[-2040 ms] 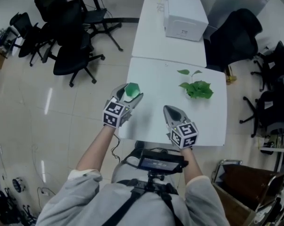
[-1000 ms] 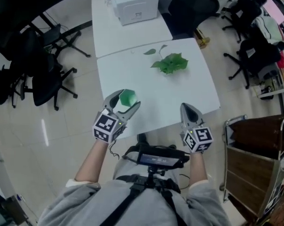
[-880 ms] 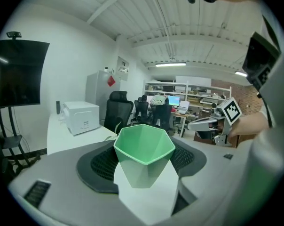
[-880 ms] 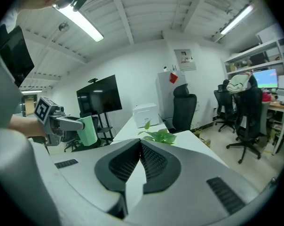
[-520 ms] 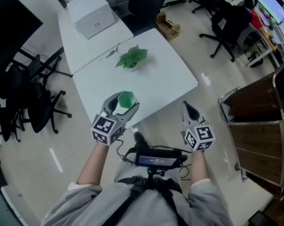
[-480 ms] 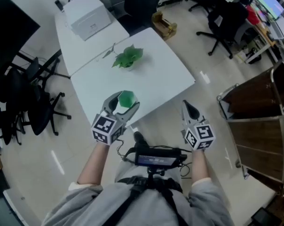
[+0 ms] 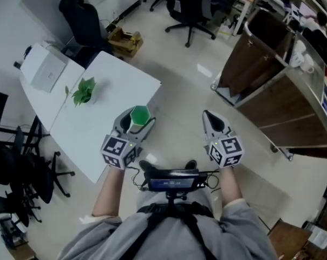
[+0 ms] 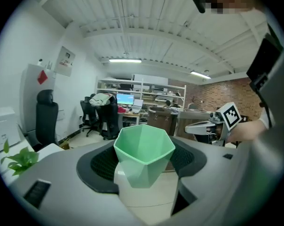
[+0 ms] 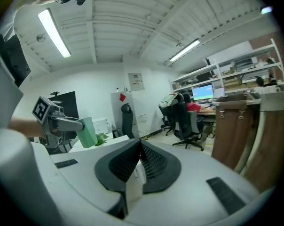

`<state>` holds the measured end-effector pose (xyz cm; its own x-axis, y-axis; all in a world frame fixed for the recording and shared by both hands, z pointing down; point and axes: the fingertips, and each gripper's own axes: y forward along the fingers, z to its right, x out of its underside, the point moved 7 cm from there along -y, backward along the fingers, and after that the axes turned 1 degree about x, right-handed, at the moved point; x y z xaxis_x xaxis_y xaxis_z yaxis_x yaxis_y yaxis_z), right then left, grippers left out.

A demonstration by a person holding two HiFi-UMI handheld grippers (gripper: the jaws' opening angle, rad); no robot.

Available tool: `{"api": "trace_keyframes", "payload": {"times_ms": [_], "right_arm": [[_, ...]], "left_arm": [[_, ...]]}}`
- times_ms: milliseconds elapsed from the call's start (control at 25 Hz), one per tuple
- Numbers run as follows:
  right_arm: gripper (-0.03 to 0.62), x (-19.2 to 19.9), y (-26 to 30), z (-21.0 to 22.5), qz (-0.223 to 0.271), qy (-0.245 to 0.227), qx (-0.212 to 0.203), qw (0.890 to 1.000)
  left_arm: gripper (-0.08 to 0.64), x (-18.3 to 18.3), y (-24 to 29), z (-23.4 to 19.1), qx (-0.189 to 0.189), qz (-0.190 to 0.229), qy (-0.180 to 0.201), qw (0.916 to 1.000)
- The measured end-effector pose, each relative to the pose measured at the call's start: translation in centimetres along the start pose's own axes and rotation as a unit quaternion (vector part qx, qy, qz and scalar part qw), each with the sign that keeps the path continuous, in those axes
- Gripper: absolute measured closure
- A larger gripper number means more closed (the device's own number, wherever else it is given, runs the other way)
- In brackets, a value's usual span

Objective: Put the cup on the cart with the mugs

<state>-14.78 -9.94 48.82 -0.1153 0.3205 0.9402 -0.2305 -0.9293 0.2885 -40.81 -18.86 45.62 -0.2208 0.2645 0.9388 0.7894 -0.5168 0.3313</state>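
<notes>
My left gripper (image 7: 135,121) is shut on a green faceted cup (image 7: 139,115), held upright over the floor just off the white table's corner. In the left gripper view the cup (image 8: 144,154) sits between the black pads with its mouth up. My right gripper (image 7: 210,121) is shut with nothing in it, level with the left one; its pads (image 9: 146,160) meet at the tips. The brown cart (image 7: 272,85) stands ahead to the right, with white mugs (image 7: 302,58) on its top shelf. The cart's side (image 9: 243,135) fills the right of the right gripper view.
A white table (image 7: 98,107) with a small green plant (image 7: 83,89) and a white box (image 7: 45,72) lies at my left. Black office chairs (image 7: 188,4) stand ahead, others (image 7: 14,183) at far left. Bare tiled floor lies between me and the cart.
The view has swung right: the table slid to the left and the cart came into view ahead right. Both grippers keep their pose, the cup still held.
</notes>
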Motion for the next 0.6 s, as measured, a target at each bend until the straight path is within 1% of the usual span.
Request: {"api": "trace_keyframes", "payload": {"times_ms": [160,280,400,480,560,600], "right_arm": [[0.6,0.9,-5.8,6.3,0.017,0.019,0.064,0.998],[0.6,1.6,-10.3,10.4,0.028,0.034,0.111,0.993],[0.6,1.8,-14.3,13.5,0.039,0.041,0.162,0.985],[0.6,1.7,-16.6,15.1,0.046,0.049,0.189,0.98],[0.6,1.6,-18.9,16.3,0.055,0.057,0.215,0.973],[0.6,1.5,-20.1,16.9,0.059,0.061,0.232,0.969]], "left_arm": [[0.233,-1.1,6.2,5.5,0.063,0.001,0.008,0.998],[0.233,-2.1,10.4,10.0,0.113,-0.001,0.024,0.9933],[0.233,-3.3,14.4,14.2,0.163,-0.007,0.045,0.9856],[0.233,-4.1,16.4,16.8,0.191,-0.011,0.058,0.9799],[0.233,-5.0,18.4,19.3,0.224,-0.013,0.07,0.972],[0.233,-5.4,19.5,20.5,0.244,-0.014,0.078,0.9666]]}}
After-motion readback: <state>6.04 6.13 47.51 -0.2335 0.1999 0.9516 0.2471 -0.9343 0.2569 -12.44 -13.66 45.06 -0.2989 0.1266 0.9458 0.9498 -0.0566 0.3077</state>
